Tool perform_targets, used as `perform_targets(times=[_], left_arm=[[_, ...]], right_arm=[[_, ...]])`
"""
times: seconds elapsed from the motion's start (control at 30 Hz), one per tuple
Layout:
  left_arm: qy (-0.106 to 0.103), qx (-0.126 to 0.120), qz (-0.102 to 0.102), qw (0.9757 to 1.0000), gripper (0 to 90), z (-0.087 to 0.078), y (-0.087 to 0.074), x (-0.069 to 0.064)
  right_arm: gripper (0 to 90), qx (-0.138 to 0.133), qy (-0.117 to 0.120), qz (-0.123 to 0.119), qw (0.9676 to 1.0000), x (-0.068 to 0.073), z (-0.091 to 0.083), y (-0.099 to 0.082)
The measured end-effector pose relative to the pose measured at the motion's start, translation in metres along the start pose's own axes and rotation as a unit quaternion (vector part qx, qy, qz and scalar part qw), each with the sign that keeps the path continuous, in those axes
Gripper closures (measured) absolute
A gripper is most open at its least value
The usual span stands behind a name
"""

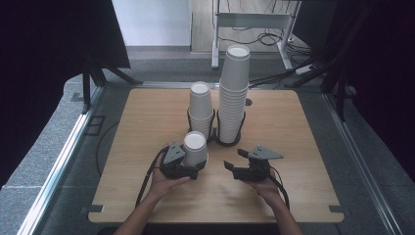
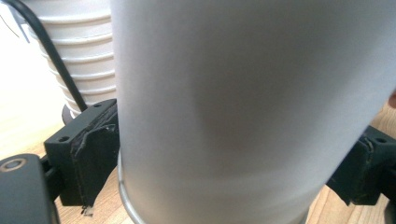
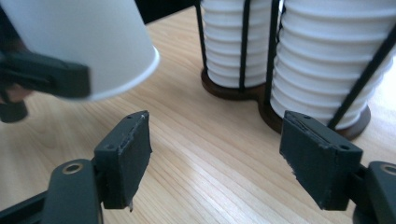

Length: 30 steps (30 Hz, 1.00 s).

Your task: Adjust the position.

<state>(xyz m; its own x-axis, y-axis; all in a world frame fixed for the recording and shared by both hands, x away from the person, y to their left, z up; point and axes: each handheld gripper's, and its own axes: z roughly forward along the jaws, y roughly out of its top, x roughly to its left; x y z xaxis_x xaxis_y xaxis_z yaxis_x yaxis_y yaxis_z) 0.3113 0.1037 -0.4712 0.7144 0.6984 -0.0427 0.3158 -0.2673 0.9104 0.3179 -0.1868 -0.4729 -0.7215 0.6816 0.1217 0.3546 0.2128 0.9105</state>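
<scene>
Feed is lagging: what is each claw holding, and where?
Left claw grips an upside-down cup by its sides near the rim. Right claw is open, empty.

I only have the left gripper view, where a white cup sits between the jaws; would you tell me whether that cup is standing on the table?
Observer: No. In the right gripper view the cup is upside down, tilted, with its rim clear of the table.
Operator: Thank you. Where is the right gripper?
Observer: In the high view the right gripper sits beside the left gripper, jaws open, nothing between them.
Operator: How many stacks are in the rack?
Observer: Two: a short stack and a tall stack to its right, in a black wire rack.
</scene>
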Motion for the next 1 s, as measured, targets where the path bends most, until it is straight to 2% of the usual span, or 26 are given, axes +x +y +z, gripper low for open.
perform_targets(times=[0.23, 0.5, 0.67, 0.87, 1.0], left_arm=[[0.005, 0.013, 0.009, 0.9999, 8.7, 0.005, 0.0, -0.004], [0.007, 0.028, 0.018, 0.9994, 8.8, 0.011, -0.001, -0.006], [0.008, 0.039, 0.023, 0.9989, 8.8, 0.017, -0.003, -0.008], [0.01, 0.066, 0.045, 0.9968, 8.8, 0.026, -0.005, -0.017], [0.005, 0.076, 0.048, 0.996, 8.9, 0.03, -0.007, -0.021]], right_arm=[[23.7, -0.016, 0.013, -0.001, 0.9998, 0.006, -0.006, 0.006], [22.4, -0.034, 0.032, 0.017, 0.9988, 0.008, -0.009, 0.009], [21.3, -0.042, 0.044, 0.019, 0.998, 0.01, -0.01, 0.01], [17.5, -0.048, 0.067, 0.018, 0.9964, 0.019, -0.007, 0.013], [16.0, -0.052, 0.078, 0.011, 0.9955, 0.025, -0.005, 0.014]])
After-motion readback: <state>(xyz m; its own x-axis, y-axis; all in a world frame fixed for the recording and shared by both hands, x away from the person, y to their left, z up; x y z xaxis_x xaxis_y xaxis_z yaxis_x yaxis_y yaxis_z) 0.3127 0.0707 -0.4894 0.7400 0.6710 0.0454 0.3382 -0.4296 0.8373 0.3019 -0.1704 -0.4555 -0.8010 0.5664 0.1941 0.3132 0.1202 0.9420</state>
